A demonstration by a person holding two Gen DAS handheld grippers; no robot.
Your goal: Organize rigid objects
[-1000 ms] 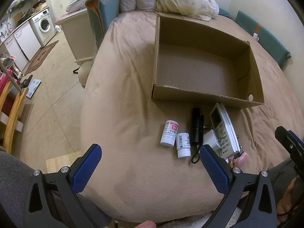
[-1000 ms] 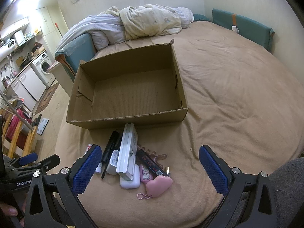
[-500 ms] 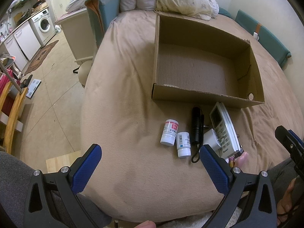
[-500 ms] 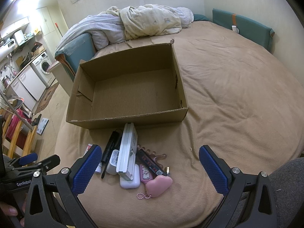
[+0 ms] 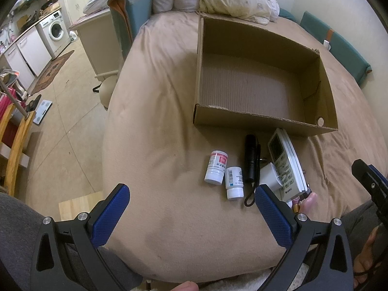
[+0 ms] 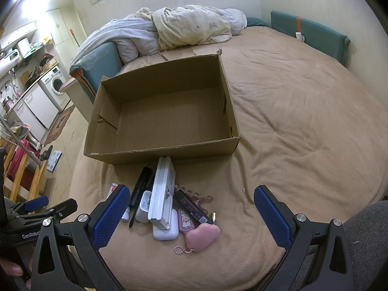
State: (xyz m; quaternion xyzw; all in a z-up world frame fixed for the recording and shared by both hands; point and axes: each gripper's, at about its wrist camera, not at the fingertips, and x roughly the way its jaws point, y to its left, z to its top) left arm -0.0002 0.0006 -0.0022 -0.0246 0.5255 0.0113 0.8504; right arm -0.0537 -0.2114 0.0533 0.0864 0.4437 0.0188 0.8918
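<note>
An empty cardboard box [image 5: 266, 118] [image 6: 169, 152] lies open on the tan bed. In front of it sit two white pill bottles [image 5: 216, 167] [image 5: 234, 179], a black flashlight [image 5: 251, 161] [image 6: 140, 187], a white remote [image 5: 285, 163] [image 6: 163, 190], a white charger [image 6: 143, 203], a white earbud case [image 6: 166, 229], a pink heart keychain [image 6: 202, 236] and a dark stick [image 6: 192, 209]. My left gripper [image 5: 190, 209] hangs open near the bed's front edge, short of the bottles. My right gripper [image 6: 188, 212] is open too, low over the pile, holding nothing.
Crumpled quilts [image 6: 184, 28] lie behind the box. Teal cushions [image 6: 308, 32] line the wall on the right. Left of the bed are a tiled floor [image 5: 63, 121], a washing machine [image 5: 56, 32] and a wooden rack [image 5: 14, 145]. The person's grey-clad legs show at the lower corners.
</note>
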